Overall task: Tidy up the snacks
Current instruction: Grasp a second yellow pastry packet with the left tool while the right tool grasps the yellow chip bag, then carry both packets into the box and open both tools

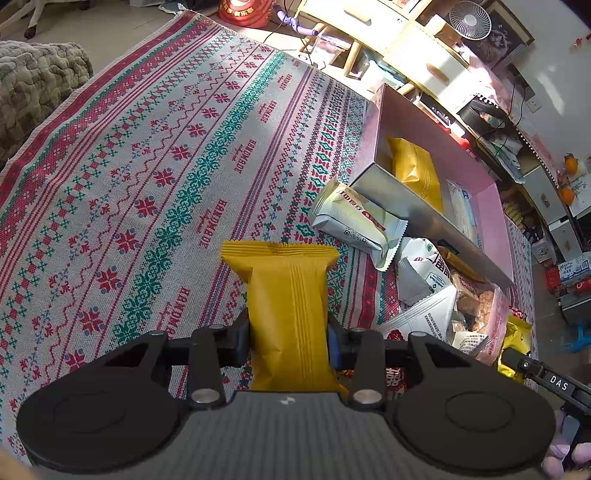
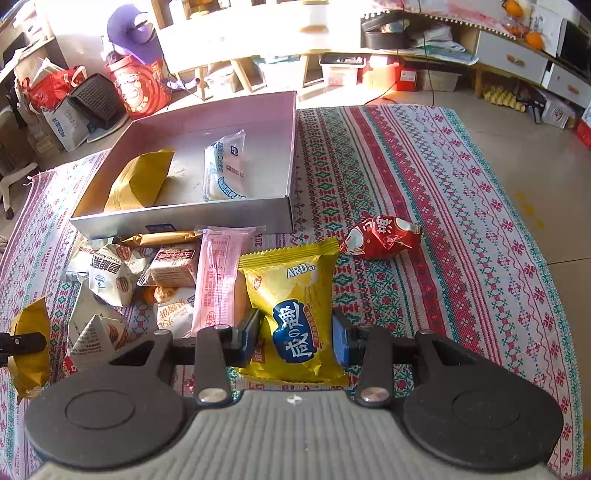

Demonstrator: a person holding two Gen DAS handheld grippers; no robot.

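My left gripper [image 1: 287,338] is shut on a plain mustard-yellow snack packet [image 1: 286,310], held above the patterned cloth, left of the box. It also shows in the right wrist view [image 2: 29,343] at the far left. My right gripper [image 2: 297,334] is shut on a bright yellow packet with a blue label [image 2: 295,314], low over the cloth in front of the box. The open pink-sided box [image 2: 184,218] holds a mustard packet [image 2: 138,181] and a white-blue packet [image 2: 225,168]. The box also shows in the left wrist view [image 1: 491,221].
A pile of loose snack packets [image 2: 162,273] lies on the cloth before the box. A red packet [image 2: 382,238] lies to the right. A white packet [image 1: 356,221] leans by the box corner. Furniture, bags and a fan [image 1: 470,19] stand beyond the cloth.
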